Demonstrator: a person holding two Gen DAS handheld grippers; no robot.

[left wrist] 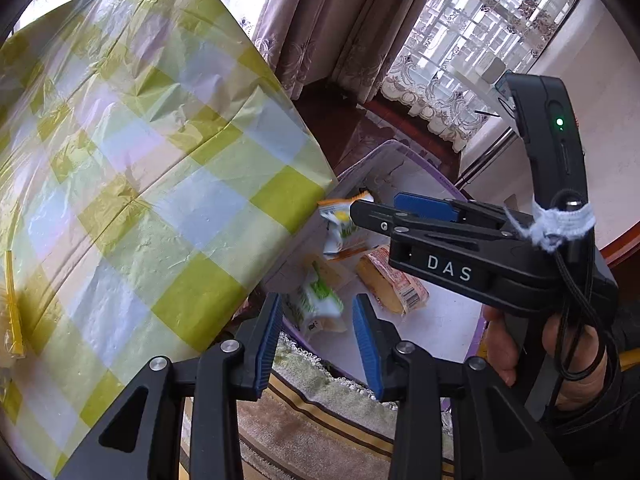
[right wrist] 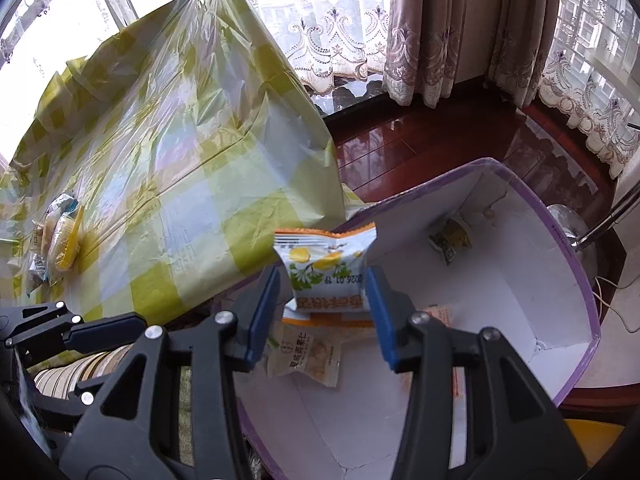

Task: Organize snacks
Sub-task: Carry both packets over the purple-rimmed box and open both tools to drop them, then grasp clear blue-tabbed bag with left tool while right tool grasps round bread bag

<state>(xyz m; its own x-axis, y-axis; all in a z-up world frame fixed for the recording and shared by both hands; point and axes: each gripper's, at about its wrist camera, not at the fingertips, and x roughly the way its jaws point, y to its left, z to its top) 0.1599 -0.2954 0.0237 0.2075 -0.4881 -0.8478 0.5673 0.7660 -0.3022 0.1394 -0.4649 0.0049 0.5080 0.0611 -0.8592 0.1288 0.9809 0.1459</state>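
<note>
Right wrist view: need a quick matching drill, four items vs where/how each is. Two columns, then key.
Items:
1. white-and-orange snack packet
2. purple-rimmed box
3. left gripper
4. yellow-wrapped snack

States:
A. open, holding nothing
B. on the checkered tablecloth
C. beside the table, a few packets inside
D. between the right gripper fingers, above the box

Pairs: 1-D, 2-C, 3-A, 4-B

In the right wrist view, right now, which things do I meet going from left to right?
Snack pile on the table → checked tablecloth → held snack packet → small packet deep in the box → box's purple rim.
</note>
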